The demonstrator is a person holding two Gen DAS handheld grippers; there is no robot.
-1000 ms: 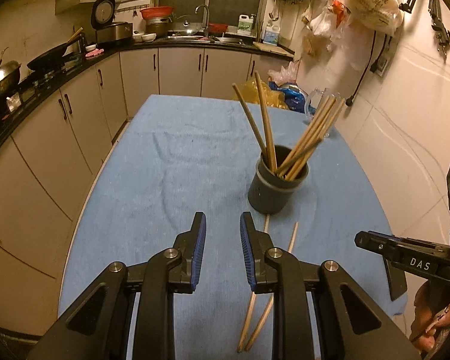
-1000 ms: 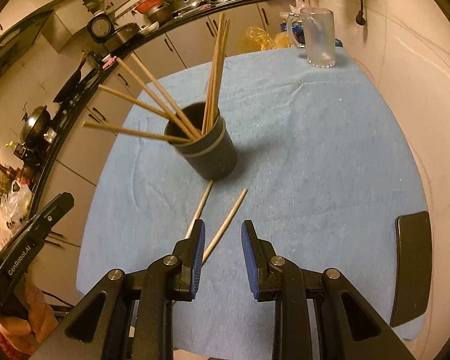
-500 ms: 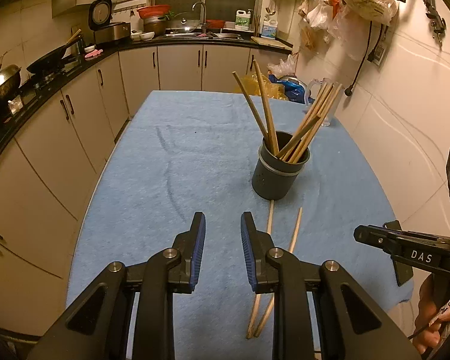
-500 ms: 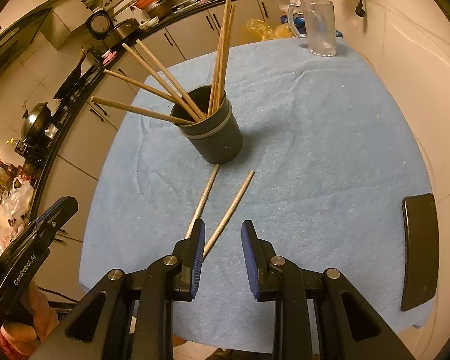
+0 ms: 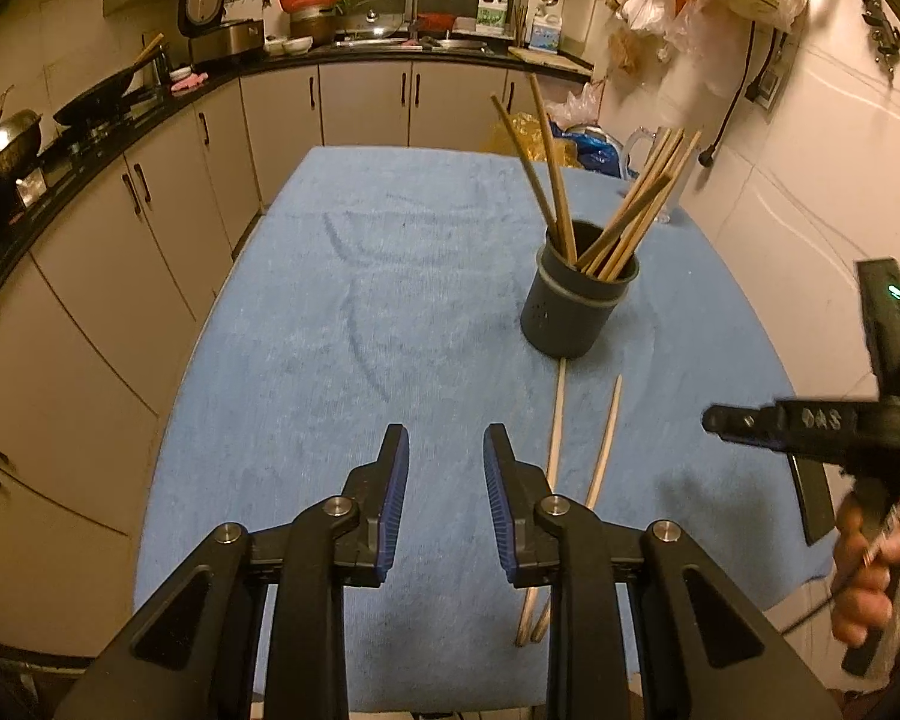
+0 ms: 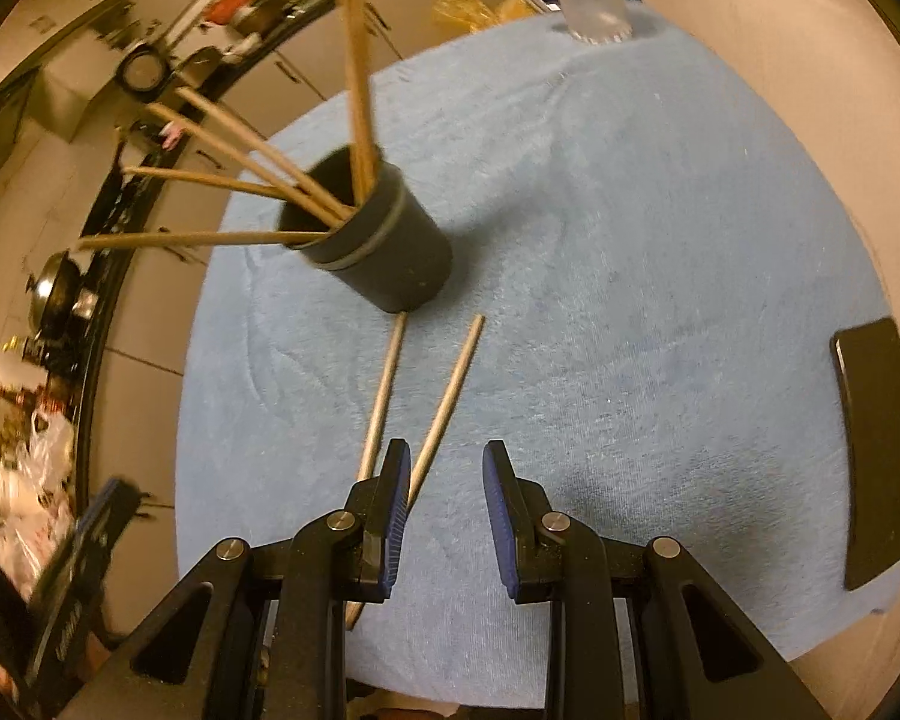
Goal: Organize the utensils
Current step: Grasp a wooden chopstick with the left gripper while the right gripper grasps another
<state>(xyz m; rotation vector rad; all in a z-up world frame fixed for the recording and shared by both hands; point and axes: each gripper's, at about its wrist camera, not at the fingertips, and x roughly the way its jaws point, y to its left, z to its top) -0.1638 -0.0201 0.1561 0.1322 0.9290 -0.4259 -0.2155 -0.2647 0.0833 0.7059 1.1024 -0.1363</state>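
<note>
Now 2 chopsticks (image 6: 444, 408) lie on the blue cloth (image 6: 630, 240), just before the dark holder (image 6: 390, 252).
Both the left gripper (image 5: 445, 480) and right gripper (image 6: 445, 480) are parted, grasping nothing.

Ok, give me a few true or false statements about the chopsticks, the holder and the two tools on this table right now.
1. Two chopsticks lie loose on the blue cloth. True.
2. The dark holder is empty. False: several chopsticks stand in it.
3. The right tool grips a chopstick. False: its fingers are apart with nothing between them.
4. The left tool holds nothing. True.
5. The holder lies tipped over. False: it stands upright.
</note>
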